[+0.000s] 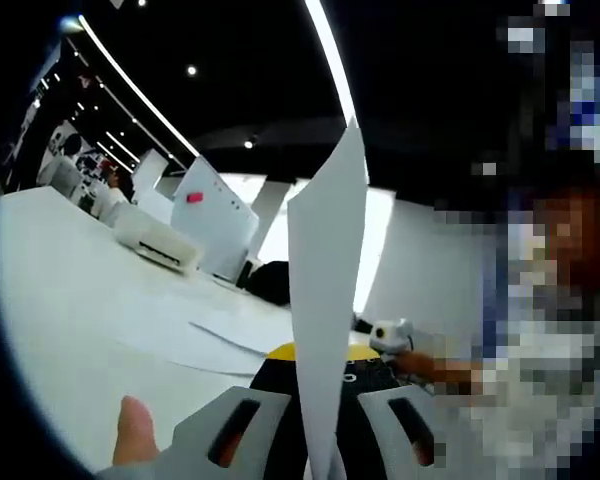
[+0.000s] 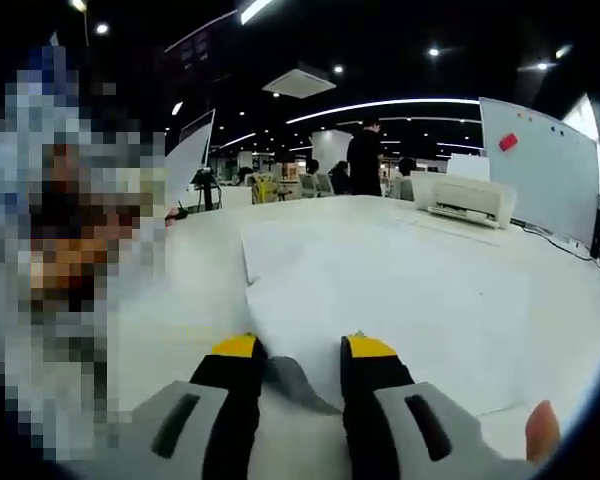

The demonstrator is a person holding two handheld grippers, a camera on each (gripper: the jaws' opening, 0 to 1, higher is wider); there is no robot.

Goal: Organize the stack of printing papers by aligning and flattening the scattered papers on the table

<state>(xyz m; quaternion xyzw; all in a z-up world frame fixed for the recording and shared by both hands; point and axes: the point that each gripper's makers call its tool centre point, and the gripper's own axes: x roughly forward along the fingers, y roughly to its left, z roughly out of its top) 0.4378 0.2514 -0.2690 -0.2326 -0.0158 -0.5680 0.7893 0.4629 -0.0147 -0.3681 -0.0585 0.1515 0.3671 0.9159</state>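
L gripper has its fingers clamped on one sheet, held edge-on and upright, lifted off the bench; judging by that, it's been picked clear of the scatter so it can be carried over and laid square on the others. R gripper, yellow-tipped fingers a bit apart, w/ the near corner of the papers lying flat between them; can't tell if it's actually pinching that corner or just straddling it, gap looks too wide for a grip. Prob it's there to pin or nudge the pile while the other sheet comes in. Papers on the bench aren't aligned: in the right gripper view at least two sheets overlap at skewed angles, one corner poking out top-left, and in the left gripper view more sheets lie fanned on the surface. So alignment not yet done. Bench is white, smooth, wide. A printer sits further back on it, w/ a whiteboard bearing a red magnet behind. Room is a big open office, dark ceiling w/ strip lights and spots, a person standing in the distance by desks.
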